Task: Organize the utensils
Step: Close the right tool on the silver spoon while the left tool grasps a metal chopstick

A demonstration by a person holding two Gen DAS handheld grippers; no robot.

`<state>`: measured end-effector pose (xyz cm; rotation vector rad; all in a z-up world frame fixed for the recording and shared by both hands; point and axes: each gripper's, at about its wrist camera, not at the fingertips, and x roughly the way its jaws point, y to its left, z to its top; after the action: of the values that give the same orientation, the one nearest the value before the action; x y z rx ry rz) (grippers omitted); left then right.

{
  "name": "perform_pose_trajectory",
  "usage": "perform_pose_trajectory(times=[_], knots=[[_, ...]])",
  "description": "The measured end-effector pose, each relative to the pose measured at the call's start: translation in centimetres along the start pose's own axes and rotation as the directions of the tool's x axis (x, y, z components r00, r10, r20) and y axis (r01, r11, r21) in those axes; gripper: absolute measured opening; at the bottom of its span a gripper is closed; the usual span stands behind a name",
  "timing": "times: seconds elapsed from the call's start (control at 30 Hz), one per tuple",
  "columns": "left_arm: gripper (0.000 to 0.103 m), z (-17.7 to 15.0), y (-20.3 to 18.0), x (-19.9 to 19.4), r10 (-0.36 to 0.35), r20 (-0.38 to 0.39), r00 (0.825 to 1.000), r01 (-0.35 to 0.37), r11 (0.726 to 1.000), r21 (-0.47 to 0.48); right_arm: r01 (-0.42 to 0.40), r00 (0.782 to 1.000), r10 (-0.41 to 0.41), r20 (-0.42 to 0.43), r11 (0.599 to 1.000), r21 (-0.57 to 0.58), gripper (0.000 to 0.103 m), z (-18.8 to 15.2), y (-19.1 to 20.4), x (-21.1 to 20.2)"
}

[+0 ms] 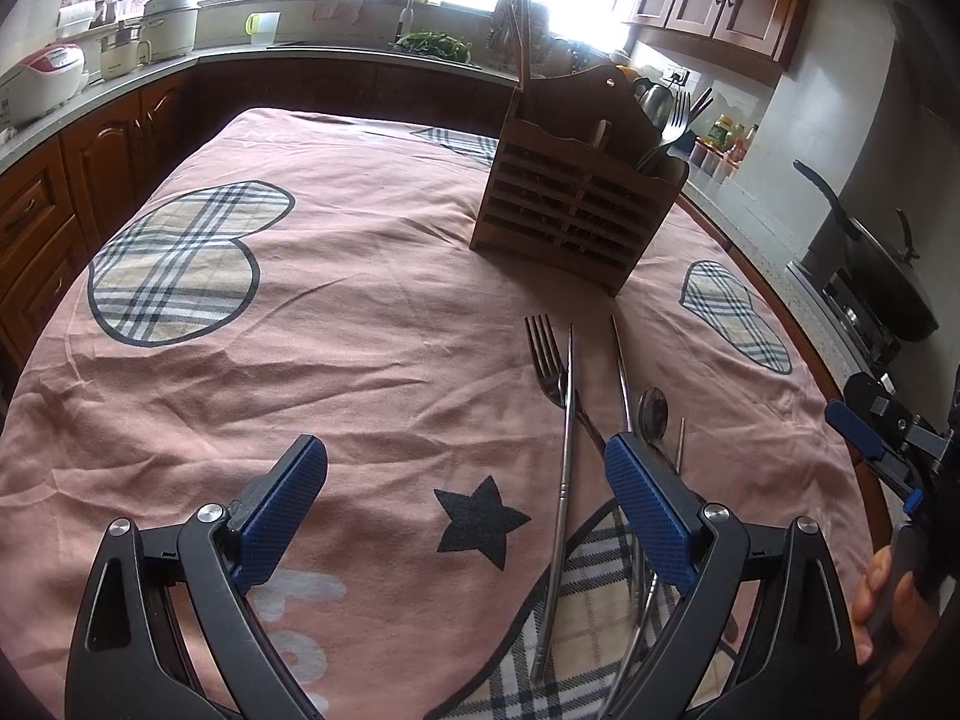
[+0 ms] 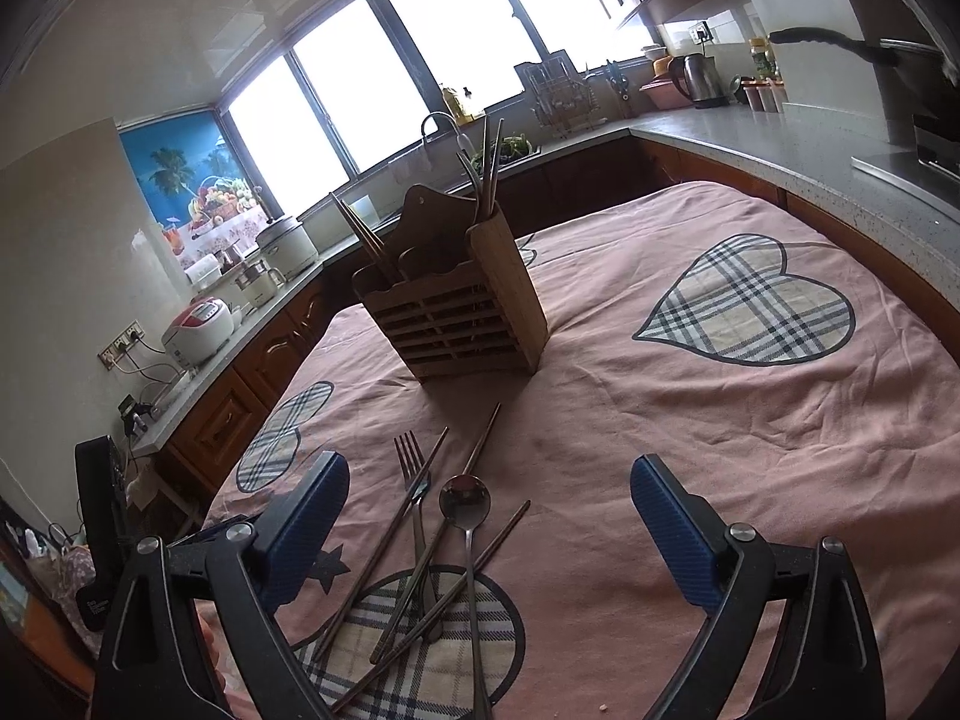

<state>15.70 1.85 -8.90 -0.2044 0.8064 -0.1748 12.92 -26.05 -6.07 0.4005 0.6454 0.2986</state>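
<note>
**Half the cutlery is still on the cloth**

Kitchen counters and bright windows ring a table draped in a wrinkled pink cloth (image 1: pixel 360 300) printed with plaid hearts and a dark star. Near the middle stands the wooden caddy (image 1: pixel 570 204), slatted on its front, with a scalloped rim and a tall back board. It already holds some pieces: a fork (image 1: pixel 675 120) sticks out of one end compartment, dark chopsticks (image 2: pixel 366 240) lean from one end and a few slim metal sticks (image 2: pixel 489 168) rise from the other.

Just in front of the caddy, loose on the cloth, lies the rest: a steel fork (image 2: pixel 414 480), a shiny round-bowled spoon (image 2: pixel 465 501) and several thin chopsticks (image 2: pixel 480 450), some crossing one another over a plaid patch. By my reckoning the job is part done, with this whole heap yet to be sorted.

Nearer than the heap, the left gripper (image 1: pixel 465 498) hangs spread wide with nothing between its blue textured pads. The right gripper (image 2: pixel 489 510) is likewise splayed and empty, hovering above the pile.
</note>
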Motion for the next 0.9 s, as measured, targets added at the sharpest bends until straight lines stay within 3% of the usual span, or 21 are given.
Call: perform_pose_trajectory(times=[0.17,0.27,0.47,0.9], knots=[[0.091,-0.1,-0.4,0.8,-0.005,-0.022,1.000,0.005,1.000,0.020,0.000,0.999,-0.001,-0.053,1.000,-0.024,0.059,-0.6,0.4,1.2],[0.088,-0.1,-0.6,1.4,-0.009,-0.038,0.999,0.010,1.000,0.030,-0.009,0.995,0.005,-0.097,0.999,-0.038,0.047,-1.1,0.6,2.2],[0.078,-0.1,-1.4,3.0,-0.015,-0.092,0.996,0.023,0.997,0.080,-0.040,0.980,0.022,-0.196,0.996,-0.086,0.037,-2.1,1.7,4.7],[0.072,1.8,-2.1,5.1,-0.028,-0.135,0.990,0.046,0.989,0.139,-0.027,0.945,-0.042,-0.325,0.978,-0.206,0.025,-3.1,2.7,9.6]])
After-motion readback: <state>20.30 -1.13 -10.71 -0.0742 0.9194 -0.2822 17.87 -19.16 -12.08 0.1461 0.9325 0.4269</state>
